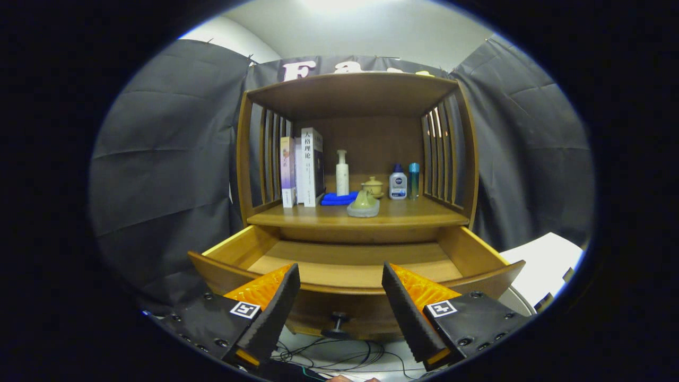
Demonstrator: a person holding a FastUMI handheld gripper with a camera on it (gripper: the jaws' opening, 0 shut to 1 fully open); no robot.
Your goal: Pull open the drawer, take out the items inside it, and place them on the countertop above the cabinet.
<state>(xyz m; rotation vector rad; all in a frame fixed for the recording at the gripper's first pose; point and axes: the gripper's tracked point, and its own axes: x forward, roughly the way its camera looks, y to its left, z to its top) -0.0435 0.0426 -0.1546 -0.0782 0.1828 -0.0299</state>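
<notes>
Now I am holding my gripper (pixel 340 297) wide open and empty in front of the drawer (pixel 350 265), which is standing pulled out below the countertop (pixel 419 215). What I am seeing of its floor is bare wood. Its knob (pixel 338 323) is sitting between my fingers. On the countertop, books (pixel 305 167), a blue cloth (pixel 338 199), bottles (pixel 398 183), a small jar (pixel 373 187) and a green dish (pixel 364 206) are standing.

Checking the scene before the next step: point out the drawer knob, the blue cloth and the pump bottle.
drawer knob (pixel 338 320), gripper view, its round head.
blue cloth (pixel 338 199), gripper view, its folded top.
pump bottle (pixel 342 178), gripper view, its body.
</notes>
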